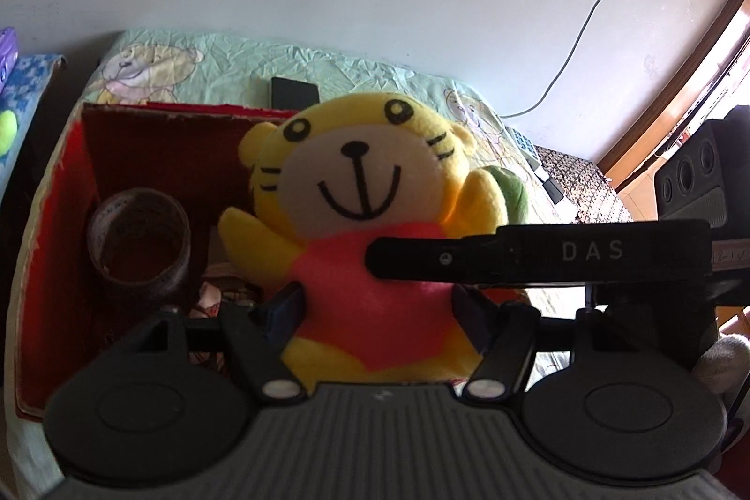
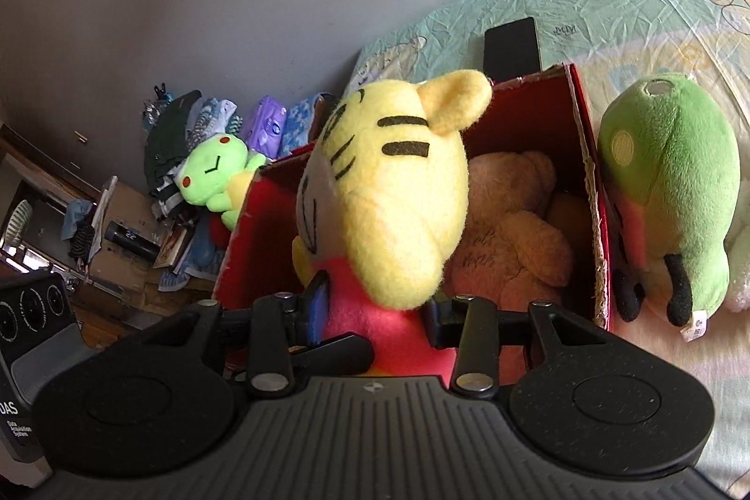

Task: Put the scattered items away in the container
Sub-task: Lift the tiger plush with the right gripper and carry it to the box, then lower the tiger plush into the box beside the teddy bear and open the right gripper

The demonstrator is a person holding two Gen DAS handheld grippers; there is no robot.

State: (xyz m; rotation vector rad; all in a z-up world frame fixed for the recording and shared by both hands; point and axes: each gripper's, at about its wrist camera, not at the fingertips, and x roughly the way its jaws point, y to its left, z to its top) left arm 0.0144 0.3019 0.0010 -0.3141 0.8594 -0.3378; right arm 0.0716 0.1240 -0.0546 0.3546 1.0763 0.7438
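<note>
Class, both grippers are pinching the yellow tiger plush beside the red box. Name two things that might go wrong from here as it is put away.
1. Left gripper and right gripper both clamp the tiger plush; uneven release might tug or drop it outside the red box.
2. The brown bear and tape roll already fill the box, so the tiger may perch high and topple out.
</note>
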